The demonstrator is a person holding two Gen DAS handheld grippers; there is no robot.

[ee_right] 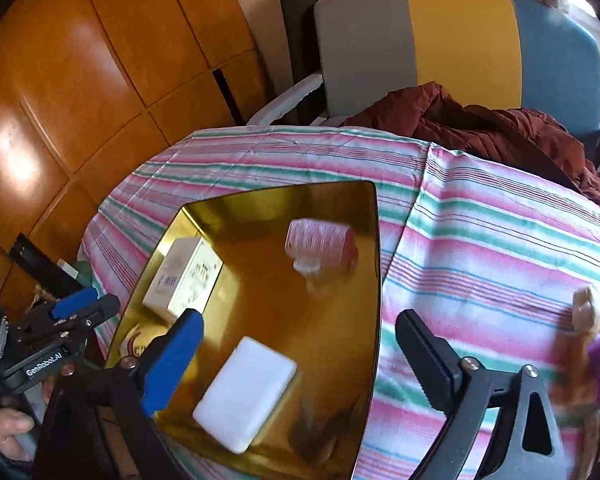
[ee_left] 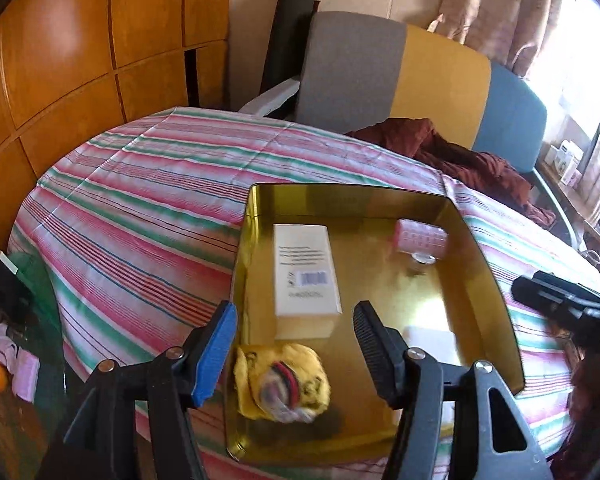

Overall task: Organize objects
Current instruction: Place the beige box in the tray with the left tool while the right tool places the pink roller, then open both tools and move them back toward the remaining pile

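A golden tin tray [ee_left: 340, 196] [ee_right: 280, 200] lies on the striped tablecloth [ee_left: 140, 208]. In it are a white box with a barcode [ee_left: 304, 268] [ee_right: 180, 276], a pink hair roller [ee_left: 420, 238] [ee_right: 320, 242] and a white block [ee_right: 246, 392]. My left gripper [ee_left: 296, 312] hangs open over the tray's near left corner. A blurred yellow pouch [ee_left: 284, 380] sits below its fingers, untouched by the pads. My right gripper [ee_right: 300, 316] stands wide open above the white block, clear of it. Each gripper shows at the edge of the other's view.
A doll in a purple dress [ee_right: 596, 344] lies on the cloth right of the tray. Behind the table stand a grey, yellow and blue chair [ee_left: 400, 72] with a dark red cloth [ee_left: 460, 156] and a wooden panel wall [ee_left: 80, 40]. A hand [ee_right: 8, 428] holds the left gripper.
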